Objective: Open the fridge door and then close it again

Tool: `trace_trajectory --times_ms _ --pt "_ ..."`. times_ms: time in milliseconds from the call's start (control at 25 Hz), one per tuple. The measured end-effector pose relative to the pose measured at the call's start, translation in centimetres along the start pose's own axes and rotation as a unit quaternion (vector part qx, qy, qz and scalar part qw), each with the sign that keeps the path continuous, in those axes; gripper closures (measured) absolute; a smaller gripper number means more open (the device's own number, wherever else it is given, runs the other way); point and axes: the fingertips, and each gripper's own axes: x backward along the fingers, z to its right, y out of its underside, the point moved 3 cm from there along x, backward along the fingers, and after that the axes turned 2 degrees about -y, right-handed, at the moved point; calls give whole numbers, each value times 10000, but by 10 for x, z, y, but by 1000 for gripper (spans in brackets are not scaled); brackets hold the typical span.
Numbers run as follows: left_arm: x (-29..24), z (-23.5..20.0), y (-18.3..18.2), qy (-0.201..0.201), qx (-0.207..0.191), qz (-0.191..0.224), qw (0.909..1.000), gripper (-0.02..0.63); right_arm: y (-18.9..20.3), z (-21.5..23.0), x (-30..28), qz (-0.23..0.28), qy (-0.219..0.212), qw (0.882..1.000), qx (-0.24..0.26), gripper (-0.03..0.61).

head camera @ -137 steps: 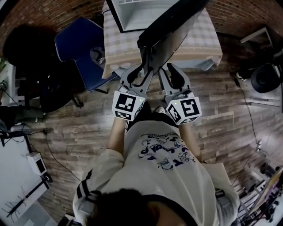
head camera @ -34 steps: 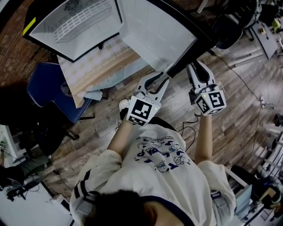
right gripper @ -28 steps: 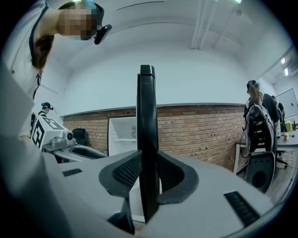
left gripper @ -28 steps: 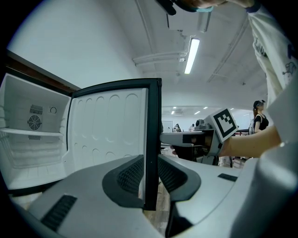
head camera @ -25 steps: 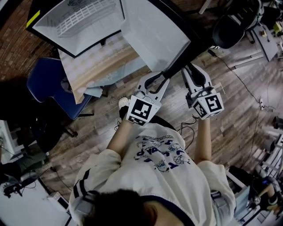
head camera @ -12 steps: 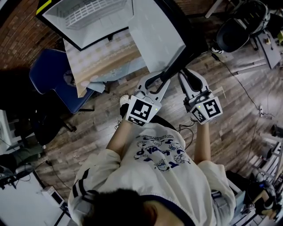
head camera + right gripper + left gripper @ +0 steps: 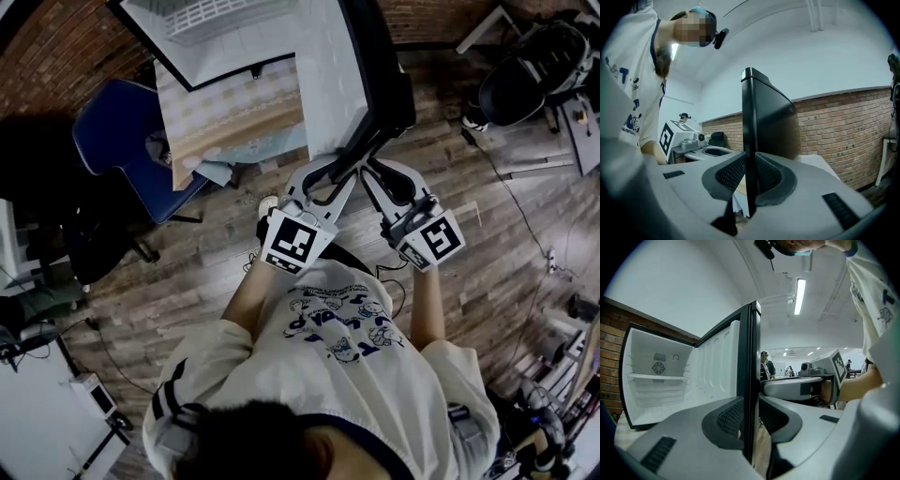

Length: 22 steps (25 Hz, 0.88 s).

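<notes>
A small fridge stands on a table with its white inside showing. Its door hangs open, white inside and black outside. My left gripper is shut on the door's free edge, which runs between its pads. My right gripper sits close beside it on the same edge. Its jaws have just been closing, and the pads now press the black edge from both sides. Each gripper shows in the other's view: the right gripper and the left gripper.
The table wears a checked cloth. A blue chair stands to its left, dark gear at the top right. A brick wall runs behind the fridge. Cables lie on the wooden floor.
My right gripper has moved left from beside the door's black face to its free edge and closed on it. The left gripper keeps its hold while the door swings with both hands.
</notes>
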Motion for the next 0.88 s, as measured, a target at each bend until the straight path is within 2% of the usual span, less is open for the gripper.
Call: trace_trajectory --times_ms 160,480,880 --pt "18 -15 6 -243 16 -78 9997 512 0 -14 -17 9 -375 9993 -28 505" --pt "56 -50 18 -963 311 -136 9948 507 -4 -47 -68 -53 -1136 9935 80 506" --pt "87 -106 26 -1641 380 -147 9856 485 -7 -78 -138 -164 -1621 9864 232 506"
